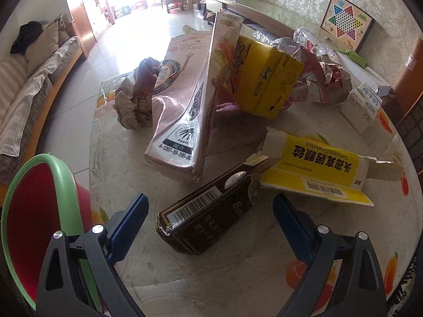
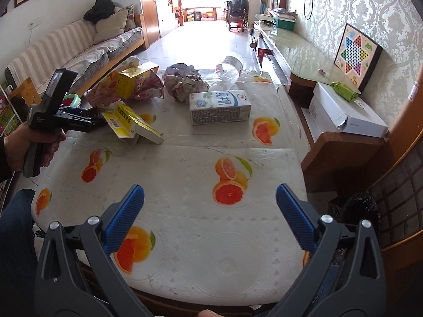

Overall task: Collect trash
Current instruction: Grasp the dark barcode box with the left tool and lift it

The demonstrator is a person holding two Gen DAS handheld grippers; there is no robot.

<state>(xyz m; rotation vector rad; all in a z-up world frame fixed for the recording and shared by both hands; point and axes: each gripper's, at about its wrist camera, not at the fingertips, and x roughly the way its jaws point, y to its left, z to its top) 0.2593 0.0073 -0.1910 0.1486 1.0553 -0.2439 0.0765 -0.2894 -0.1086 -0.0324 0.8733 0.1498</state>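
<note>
In the left wrist view my left gripper hangs open over a dark brown carton with a barcode. The carton lies on the table between the blue pads, which do not touch it. Beside it are a torn yellow-and-white medicine box and a tall pink box. In the right wrist view my right gripper stands open over the orange-print tablecloth, with nothing between its fingers. A hand holds the left gripper at the table's left side.
A green-rimmed red bin stands on the floor left of the table. Further back lie a milk carton, a crumpled wrapper, a yellow box and a crushed plastic bottle. A low cabinet runs along the right.
</note>
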